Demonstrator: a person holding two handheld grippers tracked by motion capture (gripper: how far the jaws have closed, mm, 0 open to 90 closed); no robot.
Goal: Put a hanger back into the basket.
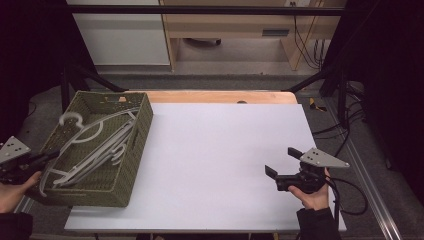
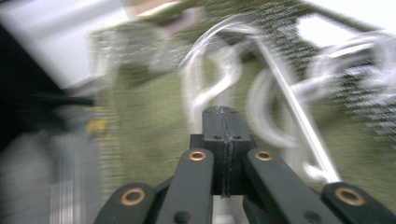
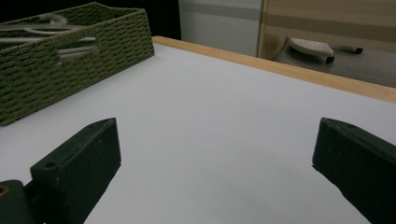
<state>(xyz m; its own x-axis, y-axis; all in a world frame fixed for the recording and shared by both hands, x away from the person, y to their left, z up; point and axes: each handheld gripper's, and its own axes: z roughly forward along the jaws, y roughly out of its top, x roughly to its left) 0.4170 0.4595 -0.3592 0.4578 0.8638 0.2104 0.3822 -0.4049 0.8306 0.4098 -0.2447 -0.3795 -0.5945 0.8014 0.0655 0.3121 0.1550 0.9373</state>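
Desk (image 1: pixel 220 165) topped with white sheet, bare wood strip (image 1: pixel 220 96) along far edge. Grey floor (image 1: pixel 235 57) beyond. White cabinet (image 1: pixel 120 37) at back left, light wooden furniture (image 1: pixel 230 22) beside it with black cables (image 1: pixel 305 47) hanging at right. Black frame bar (image 1: pixel 200 10) crosses top; black struts slant down on both sides. Dark surroundings left and right. Metal rail (image 1: pixel 372 200) along desk's right side.

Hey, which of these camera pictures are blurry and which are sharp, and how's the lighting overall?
Left gripper view: heavy motion smear over the green woven basket and white hangers, while the left gripper is crisp, its fingers pressed together. Right gripper view: sharp, evenly lit white table, right gripper fingers spread wide. High view: dim, dark edges, basket mostly clear.
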